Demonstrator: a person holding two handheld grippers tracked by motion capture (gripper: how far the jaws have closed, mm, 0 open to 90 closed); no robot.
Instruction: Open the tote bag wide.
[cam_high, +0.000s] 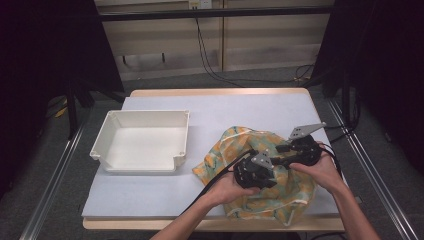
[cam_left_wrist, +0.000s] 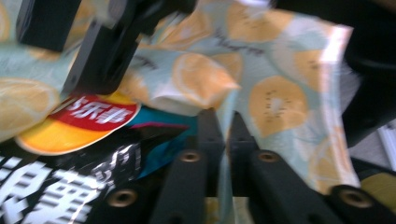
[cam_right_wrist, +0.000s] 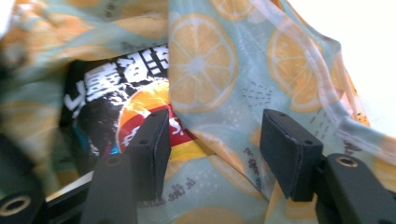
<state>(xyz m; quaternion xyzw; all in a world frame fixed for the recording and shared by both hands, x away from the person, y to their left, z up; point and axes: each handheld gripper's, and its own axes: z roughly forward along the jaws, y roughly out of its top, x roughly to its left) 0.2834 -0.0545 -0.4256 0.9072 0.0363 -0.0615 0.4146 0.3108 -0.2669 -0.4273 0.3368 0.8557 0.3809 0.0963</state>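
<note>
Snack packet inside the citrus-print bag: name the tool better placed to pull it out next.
Probably the right tool: its jaws stand open, aimed at the snack packet in the bag's mouth. The left tool is shut on the bag fabric, holding it open.

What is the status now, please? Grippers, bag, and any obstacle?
Left gripper shut on fabric bag edge. Right gripper open at the bag mouth. Black snack packet inside. White tray apart at left, nothing blocking.
</note>
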